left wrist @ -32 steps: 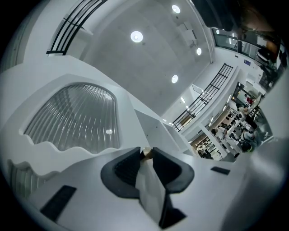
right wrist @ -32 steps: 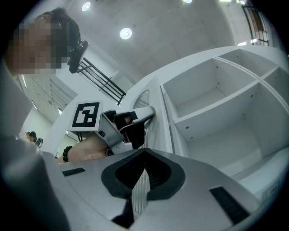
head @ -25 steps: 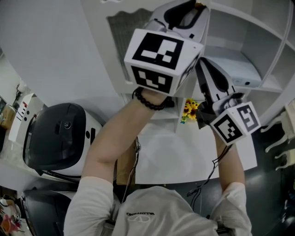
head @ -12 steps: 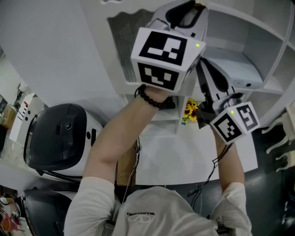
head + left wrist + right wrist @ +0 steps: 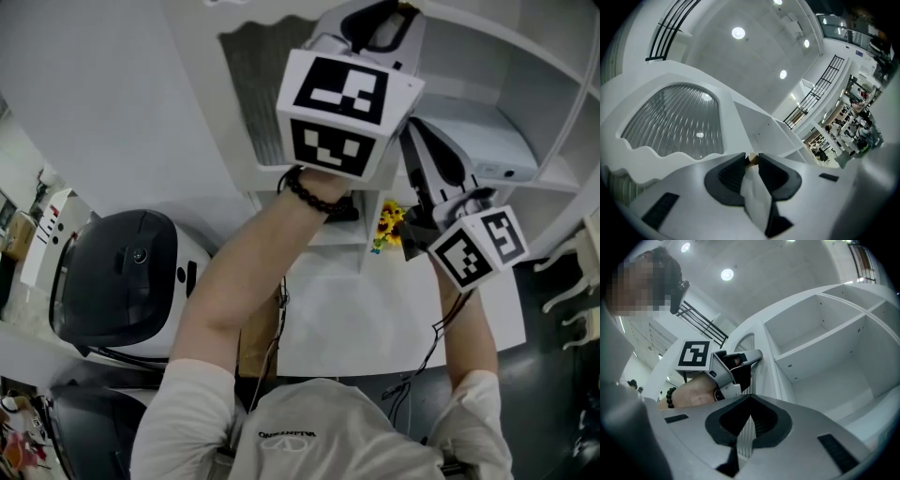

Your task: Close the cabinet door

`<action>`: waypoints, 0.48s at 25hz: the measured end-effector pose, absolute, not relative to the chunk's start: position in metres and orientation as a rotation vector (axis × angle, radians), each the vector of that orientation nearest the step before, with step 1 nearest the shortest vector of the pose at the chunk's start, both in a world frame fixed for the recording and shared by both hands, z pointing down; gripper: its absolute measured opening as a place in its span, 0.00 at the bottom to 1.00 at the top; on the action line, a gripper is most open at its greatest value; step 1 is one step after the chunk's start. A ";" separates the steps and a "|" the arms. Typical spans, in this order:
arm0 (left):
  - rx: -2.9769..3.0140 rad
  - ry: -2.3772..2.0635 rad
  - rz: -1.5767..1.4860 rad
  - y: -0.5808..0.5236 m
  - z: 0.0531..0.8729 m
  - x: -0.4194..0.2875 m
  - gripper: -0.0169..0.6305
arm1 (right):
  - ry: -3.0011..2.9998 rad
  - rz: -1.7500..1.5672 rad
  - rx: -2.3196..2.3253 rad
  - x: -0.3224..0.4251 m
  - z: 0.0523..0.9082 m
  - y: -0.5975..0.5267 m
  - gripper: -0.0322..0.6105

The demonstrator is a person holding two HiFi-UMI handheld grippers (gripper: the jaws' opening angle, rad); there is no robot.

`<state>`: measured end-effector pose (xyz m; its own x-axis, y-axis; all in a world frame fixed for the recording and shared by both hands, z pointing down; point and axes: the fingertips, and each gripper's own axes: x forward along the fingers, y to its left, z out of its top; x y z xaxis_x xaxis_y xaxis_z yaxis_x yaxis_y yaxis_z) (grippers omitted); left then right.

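The cabinet door [image 5: 255,89] is white-framed with a ribbed glass panel [image 5: 675,124] and stands swung out from the open white cabinet [image 5: 525,103]. In the head view my left gripper [image 5: 375,23] is raised against the door's edge. In the left gripper view, that gripper [image 5: 751,159] is shut on a small tan door knob [image 5: 751,158] at the edge. My right gripper [image 5: 414,131] hangs lower and to the right, apart from the door. Seen in the right gripper view, its jaws [image 5: 750,399] are shut and hold nothing. That view also shows the left gripper [image 5: 740,359] at the door.
Bare white shelves [image 5: 825,348] fill the cabinet, and a white box [image 5: 483,141] sits on one. Below are a white table [image 5: 375,323] with yellow flowers [image 5: 386,225] and a black-and-white rounded appliance [image 5: 122,281] at the left.
The left gripper's marker cube has shifted slightly to the right with the door edge. The right gripper has not moved.
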<state>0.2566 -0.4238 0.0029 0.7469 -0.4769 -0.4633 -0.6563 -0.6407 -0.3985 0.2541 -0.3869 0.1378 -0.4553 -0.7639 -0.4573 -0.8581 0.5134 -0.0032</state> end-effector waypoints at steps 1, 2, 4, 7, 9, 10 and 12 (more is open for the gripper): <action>-2.388 0.854 0.427 -0.425 0.003 0.257 0.16 | 2.355 0.318 -1.338 0.255 0.138 -0.387 0.06; -2.387 0.857 0.425 -0.426 0.003 0.257 0.16 | 2.354 0.315 -1.339 0.255 0.139 -0.388 0.06; -2.386 0.862 0.420 -0.428 0.004 0.258 0.16 | 2.352 0.307 -1.343 0.257 0.142 -0.389 0.06; -2.383 0.870 0.415 -0.431 0.004 0.258 0.16 | 2.349 0.303 -1.345 0.259 0.143 -0.390 0.06; -2.380 0.872 0.416 -0.432 0.004 0.258 0.16 | 2.346 0.303 -1.345 0.260 0.143 -0.391 0.06; -2.379 0.873 0.416 -0.433 0.004 0.258 0.16 | 2.344 0.302 -1.345 0.261 0.143 -0.391 0.06; -2.382 0.874 0.413 -0.434 0.004 0.258 0.16 | 2.342 0.295 -1.345 0.261 0.144 -0.392 0.06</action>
<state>0.2583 -0.4341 0.0042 0.7394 -0.4936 -0.4578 -0.6672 -0.6283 -0.4002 0.2613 -0.3920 0.1443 -0.4429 -0.7708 -0.4578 -0.8603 0.5092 -0.0250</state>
